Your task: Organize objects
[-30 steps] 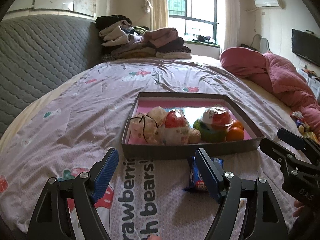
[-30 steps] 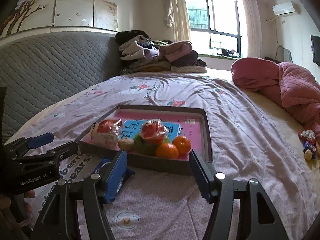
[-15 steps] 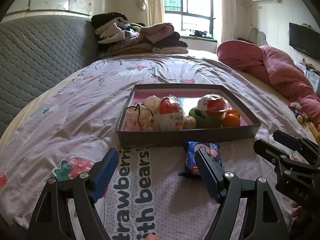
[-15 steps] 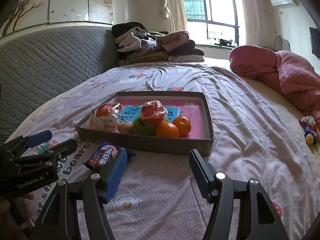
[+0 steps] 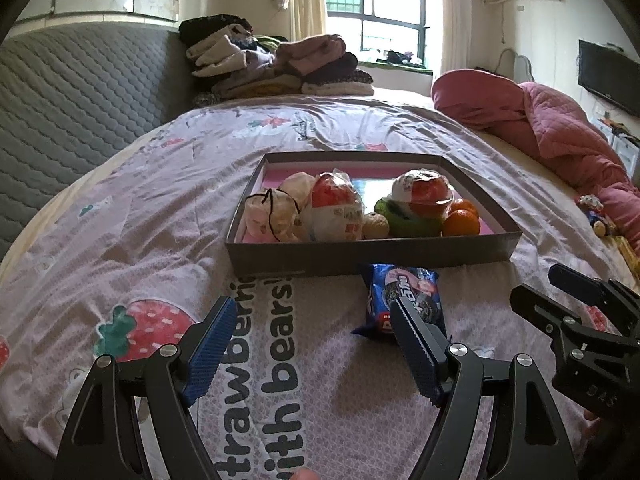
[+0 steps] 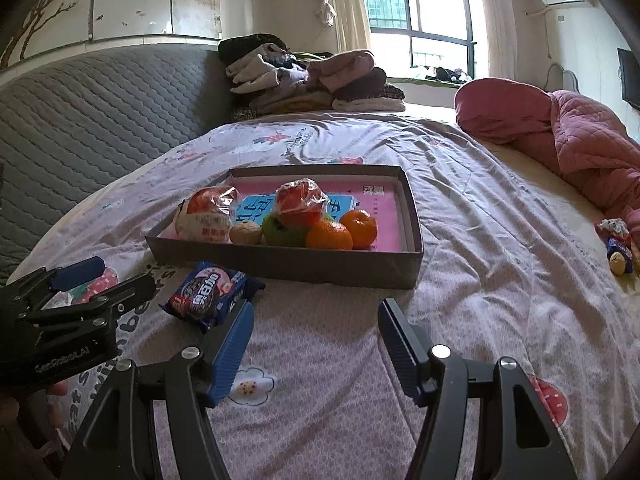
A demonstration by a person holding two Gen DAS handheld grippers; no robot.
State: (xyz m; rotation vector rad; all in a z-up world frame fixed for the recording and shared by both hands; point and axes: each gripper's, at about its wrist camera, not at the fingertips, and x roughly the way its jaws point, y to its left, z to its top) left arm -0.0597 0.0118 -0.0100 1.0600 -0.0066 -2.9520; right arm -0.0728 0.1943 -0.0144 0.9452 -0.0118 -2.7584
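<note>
A shallow grey box with a pink floor (image 5: 372,254) (image 6: 288,266) lies on the bed. It holds wrapped snack bags (image 5: 334,210) (image 6: 206,218), a green apple (image 6: 282,234), two oranges (image 6: 342,230) and a small round cake (image 6: 245,233). A blue biscuit packet (image 5: 404,294) (image 6: 210,290) lies on the sheet just in front of the box. My left gripper (image 5: 312,344) is open and empty, its right finger beside the packet. My right gripper (image 6: 316,340) is open and empty, to the right of the packet.
The bed has a lilac strawberry-print sheet (image 5: 160,240). A grey quilted headboard (image 5: 72,112) stands at left, folded clothes (image 5: 276,68) at the far end, a pink quilt (image 5: 540,128) at right. Small wrapped sweets (image 6: 616,244) lie near the right edge.
Both grippers have drawn back from the box toward me. The biscuit packet, earlier partly hidden behind the fingers, now shows whole on the sheet. Both stay open.
</note>
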